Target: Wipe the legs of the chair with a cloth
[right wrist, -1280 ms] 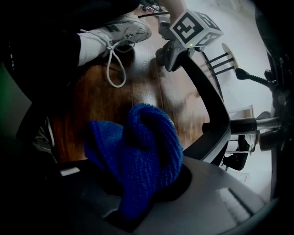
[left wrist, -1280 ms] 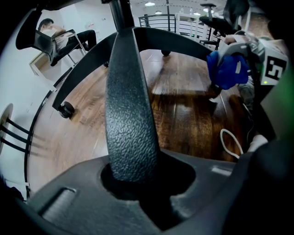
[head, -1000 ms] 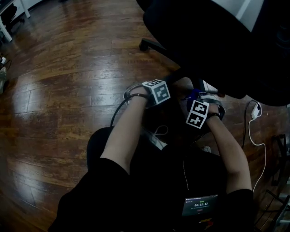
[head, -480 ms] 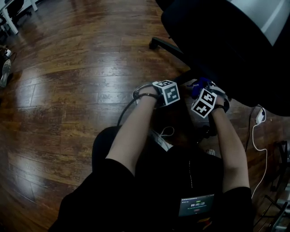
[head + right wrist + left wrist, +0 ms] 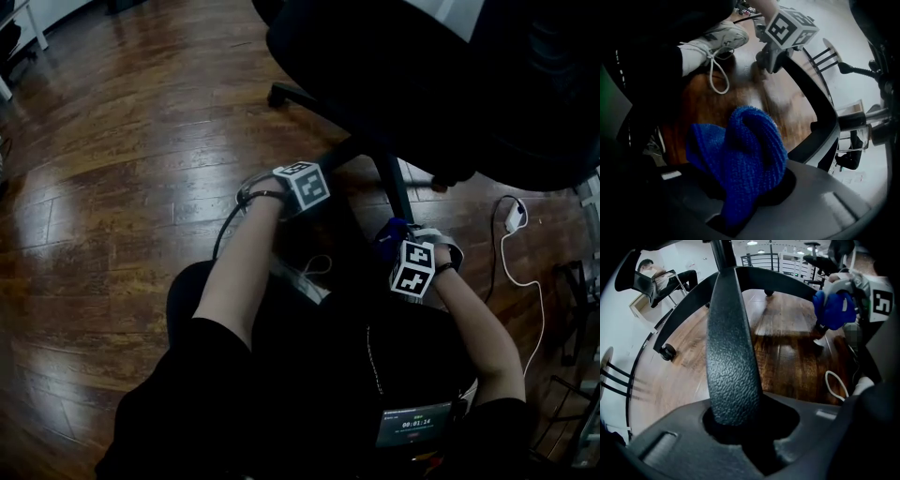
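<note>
The black office chair's textured leg [image 5: 729, 348] runs straight out of my left gripper [image 5: 740, 427], whose jaws are shut on it close to the hub. In the head view the left gripper [image 5: 307, 187] sits under the seat edge. Another leg [image 5: 394, 192] reaches toward me. Beside that leg's near end is my right gripper [image 5: 412, 264], shut on a bunched blue cloth [image 5: 740, 154]. The cloth [image 5: 389, 234] pokes out ahead of the marker cube. From the left gripper view, the right gripper [image 5: 853, 296] and cloth [image 5: 834, 310] sit at a leg's outer end.
The dark seat [image 5: 422, 84] overhangs the hub and hides much of the base. A white cable with a plug [image 5: 511, 220] lies on the wood floor to the right. A caster [image 5: 667, 351] ends a leg at left. My white shoe [image 5: 719, 37] is near the base.
My right gripper, still holding the cloth, has slid away from the hub and outward along the leg toward me. The left gripper has kept its hold in the same place.
</note>
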`<state>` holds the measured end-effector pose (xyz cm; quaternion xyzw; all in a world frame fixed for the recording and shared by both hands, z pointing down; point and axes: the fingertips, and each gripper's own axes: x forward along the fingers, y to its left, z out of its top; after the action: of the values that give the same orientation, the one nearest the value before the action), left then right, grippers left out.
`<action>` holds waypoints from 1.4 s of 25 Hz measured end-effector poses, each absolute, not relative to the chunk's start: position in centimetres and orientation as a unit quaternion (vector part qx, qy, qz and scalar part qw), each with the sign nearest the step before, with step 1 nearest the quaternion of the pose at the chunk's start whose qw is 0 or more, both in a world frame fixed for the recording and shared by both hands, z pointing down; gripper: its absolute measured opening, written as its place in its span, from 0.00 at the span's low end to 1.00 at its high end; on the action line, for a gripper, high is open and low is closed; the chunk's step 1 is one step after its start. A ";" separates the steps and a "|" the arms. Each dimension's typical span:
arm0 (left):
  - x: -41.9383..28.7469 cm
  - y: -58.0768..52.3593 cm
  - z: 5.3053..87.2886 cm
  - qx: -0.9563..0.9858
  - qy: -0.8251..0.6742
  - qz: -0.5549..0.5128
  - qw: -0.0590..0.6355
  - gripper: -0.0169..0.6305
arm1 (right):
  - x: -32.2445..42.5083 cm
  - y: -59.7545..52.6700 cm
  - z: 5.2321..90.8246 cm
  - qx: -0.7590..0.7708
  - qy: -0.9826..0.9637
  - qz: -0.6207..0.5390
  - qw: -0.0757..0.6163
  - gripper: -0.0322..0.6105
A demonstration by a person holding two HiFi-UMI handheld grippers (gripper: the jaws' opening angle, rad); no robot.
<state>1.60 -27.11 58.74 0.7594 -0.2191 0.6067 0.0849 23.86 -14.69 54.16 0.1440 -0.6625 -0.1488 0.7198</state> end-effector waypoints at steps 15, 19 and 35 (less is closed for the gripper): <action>1.7 -27.0 58.6 0.758 -0.219 0.609 0.087 0.15 | 23.3 -17.8 53.6 0.189 -0.665 -0.174 0.702 0.18; 1.7 -26.7 58.6 0.758 -0.211 0.611 0.090 0.15 | 21.7 -22.4 52.6 0.215 -0.650 -0.197 0.702 0.18; 1.9 -26.6 58.5 0.761 -0.200 0.611 0.085 0.15 | 18.6 -30.6 50.0 0.274 -0.625 -0.229 0.694 0.18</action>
<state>1.93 -26.62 58.53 0.7614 -0.2002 0.6108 0.0846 18.58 -30.56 50.02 0.2742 -0.6246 -0.2294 0.6943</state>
